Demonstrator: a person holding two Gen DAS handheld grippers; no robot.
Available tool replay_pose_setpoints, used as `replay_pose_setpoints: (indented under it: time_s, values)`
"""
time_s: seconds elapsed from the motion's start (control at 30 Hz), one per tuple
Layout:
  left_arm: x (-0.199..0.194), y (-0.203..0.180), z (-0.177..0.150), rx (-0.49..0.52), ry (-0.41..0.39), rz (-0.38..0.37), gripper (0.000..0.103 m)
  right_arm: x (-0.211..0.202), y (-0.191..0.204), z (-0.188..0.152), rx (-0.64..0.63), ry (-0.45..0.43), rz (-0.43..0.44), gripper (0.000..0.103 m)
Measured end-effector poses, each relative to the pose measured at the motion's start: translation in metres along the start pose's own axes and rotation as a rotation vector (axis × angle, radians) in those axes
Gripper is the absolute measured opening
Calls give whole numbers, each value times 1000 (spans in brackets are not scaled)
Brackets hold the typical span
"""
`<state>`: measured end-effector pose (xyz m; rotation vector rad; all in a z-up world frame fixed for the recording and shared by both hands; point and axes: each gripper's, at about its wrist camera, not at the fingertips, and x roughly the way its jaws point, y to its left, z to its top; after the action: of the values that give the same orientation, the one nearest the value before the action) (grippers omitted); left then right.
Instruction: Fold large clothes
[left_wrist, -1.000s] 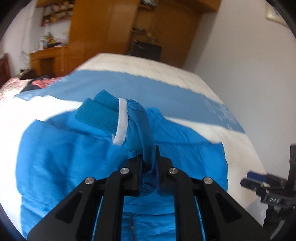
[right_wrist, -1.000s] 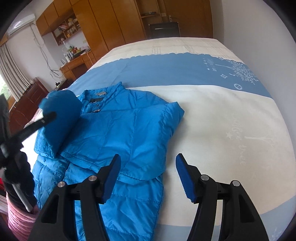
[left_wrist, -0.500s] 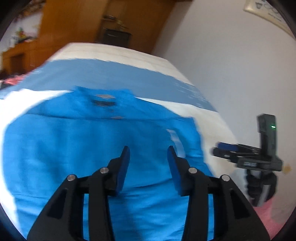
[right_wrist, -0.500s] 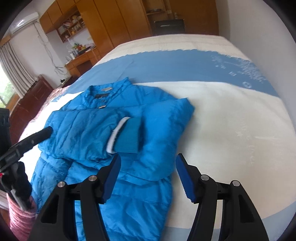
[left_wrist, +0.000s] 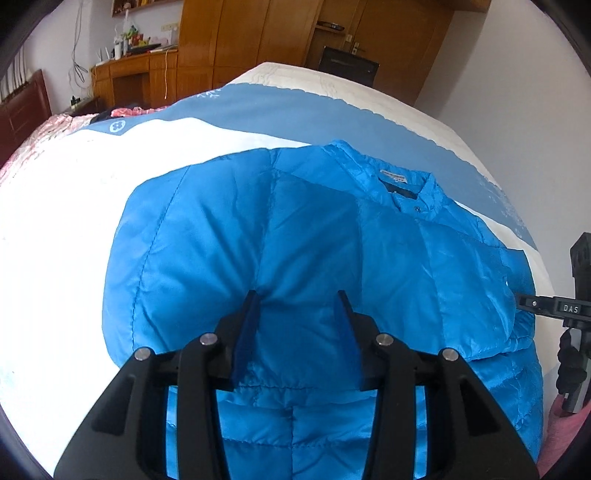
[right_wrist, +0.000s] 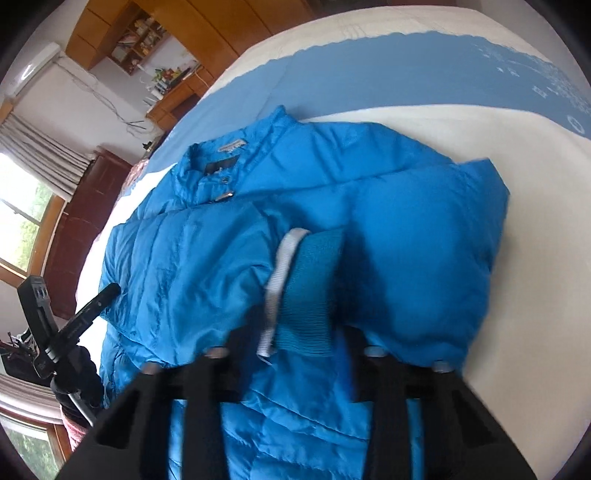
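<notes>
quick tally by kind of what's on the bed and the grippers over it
blue puffer jacket: 1
knit sleeve cuff showing on the jacket: 1
grippers: 2, left gripper open, right gripper open
bedspread, white with blue bands: 1
total: 5

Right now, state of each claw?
Left claw: open, empty, over the blue jacket.
Right claw: open, empty, at the sleeve cuff.
</notes>
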<state>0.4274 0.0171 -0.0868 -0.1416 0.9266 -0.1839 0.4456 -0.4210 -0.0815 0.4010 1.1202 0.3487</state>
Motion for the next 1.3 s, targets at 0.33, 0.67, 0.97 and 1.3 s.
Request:
replay_pose_setpoints:
  time_s: [0.33, 0.67, 0.97, 1.3]
  values:
    - [-26, 0, -4, 9, -24, 15, 41, -45, -24, -17, 37, -113, -164, 15]
    - [-15, 5, -7, -39, 39, 40, 39, -54, -8, -28, 16, -195, -262, 23]
    - [-21, -70, 0, 107, -21, 30, 41, -29, 81, -29, -170, -242, -213, 23]
    - [23, -60, -22, 118, 43, -9, 40, 42, 72, -44, -178, -140, -275, 21]
